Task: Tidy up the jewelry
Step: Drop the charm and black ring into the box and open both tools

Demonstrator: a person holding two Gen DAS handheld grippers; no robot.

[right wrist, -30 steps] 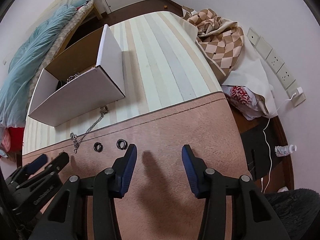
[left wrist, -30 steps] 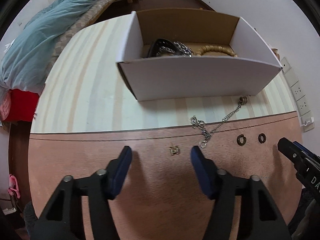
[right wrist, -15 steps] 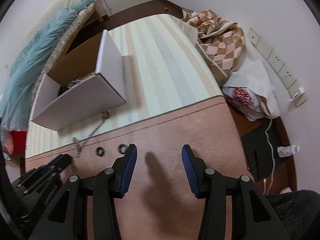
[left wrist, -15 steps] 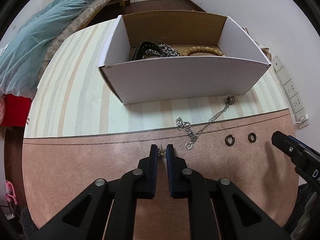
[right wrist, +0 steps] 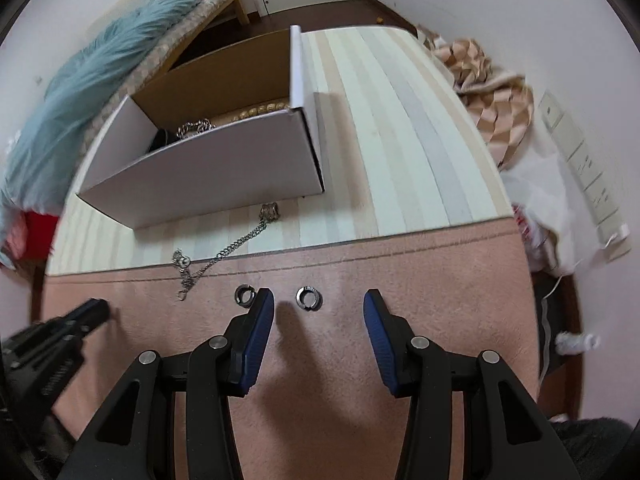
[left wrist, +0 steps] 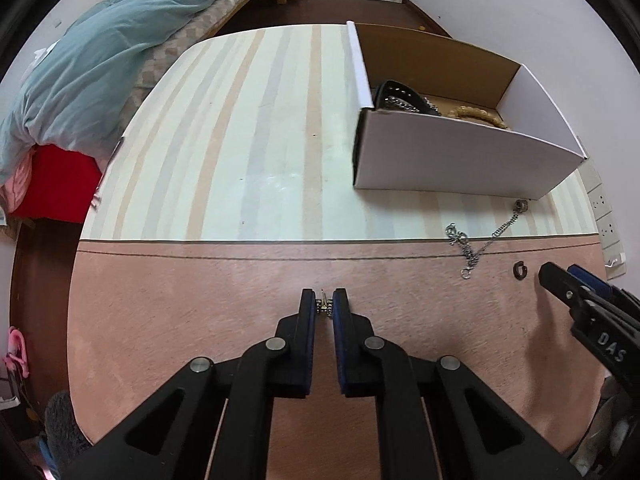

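on the left, the left gripper (left wrist: 324, 305) is clenched on a small gold-coloured earring (left wrist: 323, 306), pinched between the tips of its jaws above the pink near part of the worktop (left wrist: 180, 320); that piece is picked but not yet stowed, and the box lies well off to the far right of it. further right, the open cardboard box (left wrist: 460, 164) sits on the striped far part of the worktop and already holds some of the jewelry: a dark studded band (left wrist: 400, 94), a bunch of silver chain (right wrist: 194, 128) and a string of wooden beads (left wrist: 476, 114), so part of the sorting looks done. just in front of the box's near wall a thin silver chain (right wrist: 236, 246) lies loose across the seam between the striped and pink areas, one end with a small clasp close to the box, untouched. to the right of it two dark rings lie on the pink surface: the left ring (right wrist: 244, 295) just beside the right gripper's left jaw tip, the right ring (right wrist: 307, 298) between and a little beyond the jaws. the right gripper (right wrist: 319, 312) has its jaws apart and closing, with nothing pressed between them yet. judging by this, about half is done: the earring must still go to the box, and the chain and both rings remain to be collected.
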